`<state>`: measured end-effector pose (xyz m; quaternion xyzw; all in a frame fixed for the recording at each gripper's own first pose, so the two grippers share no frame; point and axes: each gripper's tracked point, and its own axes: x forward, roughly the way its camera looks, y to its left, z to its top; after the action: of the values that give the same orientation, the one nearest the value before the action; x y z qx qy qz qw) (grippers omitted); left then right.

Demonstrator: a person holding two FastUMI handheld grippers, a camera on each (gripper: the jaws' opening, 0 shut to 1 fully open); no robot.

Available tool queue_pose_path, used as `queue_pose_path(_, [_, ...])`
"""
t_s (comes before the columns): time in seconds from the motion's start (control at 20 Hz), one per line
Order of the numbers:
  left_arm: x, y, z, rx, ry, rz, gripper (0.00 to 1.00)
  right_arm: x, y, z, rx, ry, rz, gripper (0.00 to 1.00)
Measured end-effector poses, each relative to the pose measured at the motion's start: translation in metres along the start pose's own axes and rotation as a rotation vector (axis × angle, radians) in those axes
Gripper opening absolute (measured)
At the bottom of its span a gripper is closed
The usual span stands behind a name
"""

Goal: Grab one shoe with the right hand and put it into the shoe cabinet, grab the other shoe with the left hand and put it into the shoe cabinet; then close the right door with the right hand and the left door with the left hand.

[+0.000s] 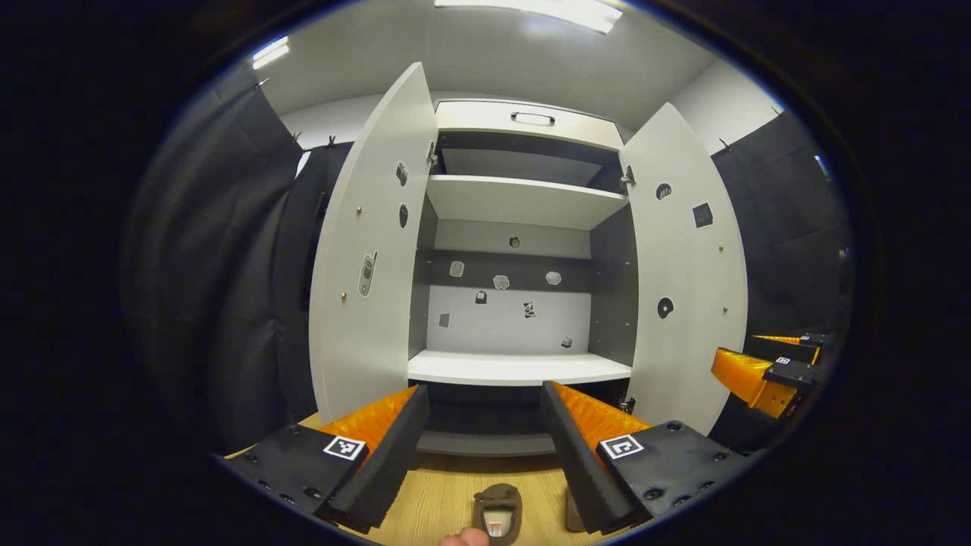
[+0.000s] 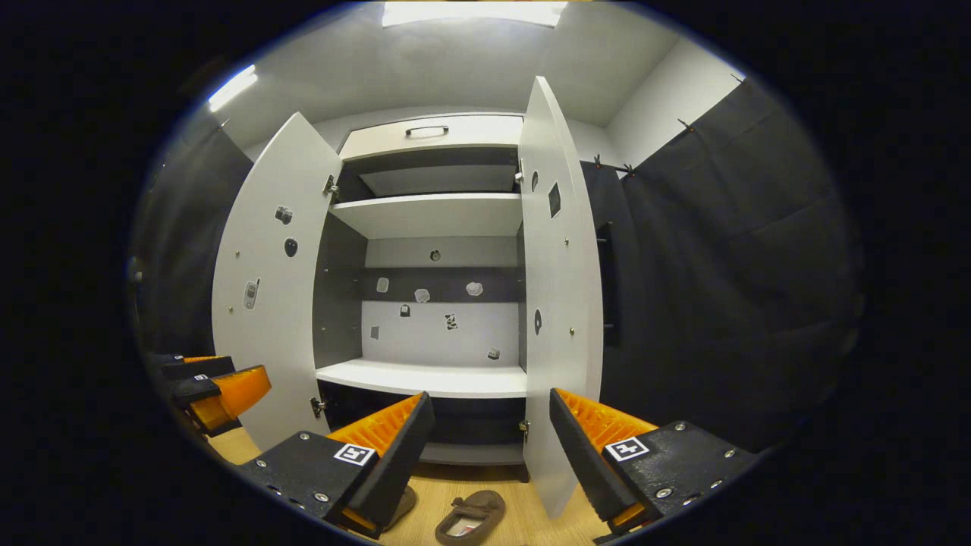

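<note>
The pale shoe cabinet (image 1: 516,368) stands ahead with both doors swung wide and its shelves bare. The left door (image 1: 372,250) and right door (image 1: 690,273) flank the opening. A brown shoe (image 1: 497,516) lies on the wooden floor below my left gripper (image 1: 485,455), which is open and holds nothing. A second shoe (image 1: 574,509) peeks out behind its right finger. In the right gripper view, one brown shoe (image 2: 470,516) lies under my open, empty right gripper (image 2: 489,462). The other shoe (image 2: 402,504) is half hidden by that gripper's left finger.
Black cloth walls close in on both sides of the cabinet (image 2: 425,379). The right gripper (image 1: 766,371) shows at the right edge of the left gripper view. The left gripper (image 2: 220,390) shows beside the left door (image 2: 265,288), with the right door (image 2: 557,303) close ahead.
</note>
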<state>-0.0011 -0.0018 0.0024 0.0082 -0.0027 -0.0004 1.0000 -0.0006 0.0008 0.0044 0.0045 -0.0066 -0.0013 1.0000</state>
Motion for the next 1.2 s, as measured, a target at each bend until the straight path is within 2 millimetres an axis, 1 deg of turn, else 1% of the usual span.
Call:
queue_pose_path(0.1, [0.001, 0.000, 0.001, 0.001, -0.001, 0.003, 0.99, 0.000, 0.001, -0.001, 0.002, 0.003, 0.002, 0.94])
queue_pose_path(0.15, [0.000, 0.001, 0.000, 0.001, -0.001, 0.003, 0.96, 0.001, 0.001, -0.002, 0.003, 0.005, 0.003, 0.94])
queue_pose_path(0.45, [0.000, 0.001, 0.002, 0.000, -0.003, 0.005, 0.96, 0.003, 0.003, -0.003, 0.001, 0.007, 0.007, 0.94])
queue_pose_path(0.6, [0.001, 0.003, 0.003, 0.001, -0.007, 0.009, 0.96, 0.005, 0.009, -0.006, 0.011, 0.017, 0.026, 0.94])
queue_pose_path(0.75, [0.000, 0.004, 0.003, -0.003, -0.003, 0.013, 0.96, 0.011, 0.012, -0.014, 0.008, 0.035, 0.032, 0.94])
queue_pose_path(0.85, [-0.001, 0.005, 0.003, -0.004, -0.003, 0.014, 0.96, 0.013, 0.019, -0.027, 0.016, 0.075, 0.052, 0.94])
queue_pose_path(0.95, [-0.002, 0.007, 0.003, -0.004, -0.005, 0.019, 0.96, 0.015, 0.027, -0.035, 0.020, 0.095, 0.076, 0.94])
queue_pose_path(1.05, [-0.001, 0.007, 0.003, -0.004, -0.004, 0.022, 0.96, 0.020, 0.034, -0.053, 0.001, 0.120, 0.090, 0.94])
queue_pose_path(1.1, [-0.002, 0.008, 0.001, -0.006, -0.002, 0.024, 0.96, 0.023, 0.034, -0.067, -0.018, 0.142, 0.086, 0.94])
queue_pose_path(1.2, [-0.002, 0.010, -0.001, -0.011, 0.003, 0.028, 0.96, 0.028, 0.034, -0.104, -0.062, 0.205, 0.080, 0.95])
